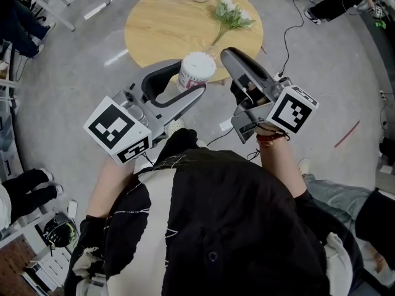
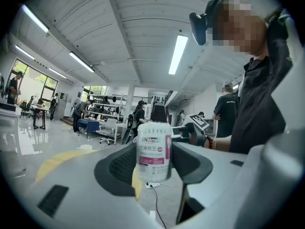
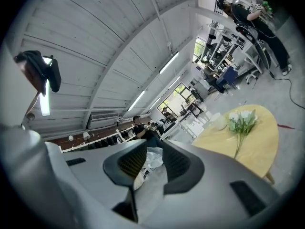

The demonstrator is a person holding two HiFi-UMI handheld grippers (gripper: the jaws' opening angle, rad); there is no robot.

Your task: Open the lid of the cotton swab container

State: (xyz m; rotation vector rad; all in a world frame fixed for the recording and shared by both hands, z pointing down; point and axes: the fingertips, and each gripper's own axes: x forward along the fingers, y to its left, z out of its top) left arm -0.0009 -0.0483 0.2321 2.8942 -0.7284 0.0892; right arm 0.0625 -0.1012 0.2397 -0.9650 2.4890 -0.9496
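Above the near edge of the round wooden table (image 1: 160,23), the left gripper (image 1: 188,82) is clamped on the sides of the cotton swab container (image 1: 196,71), holding it upright off the table. Just to the right of the container and also short of the table's near edge, the right gripper (image 3: 155,160) is closed on a clear, whitish piece (image 3: 154,152) that looks like the lid.
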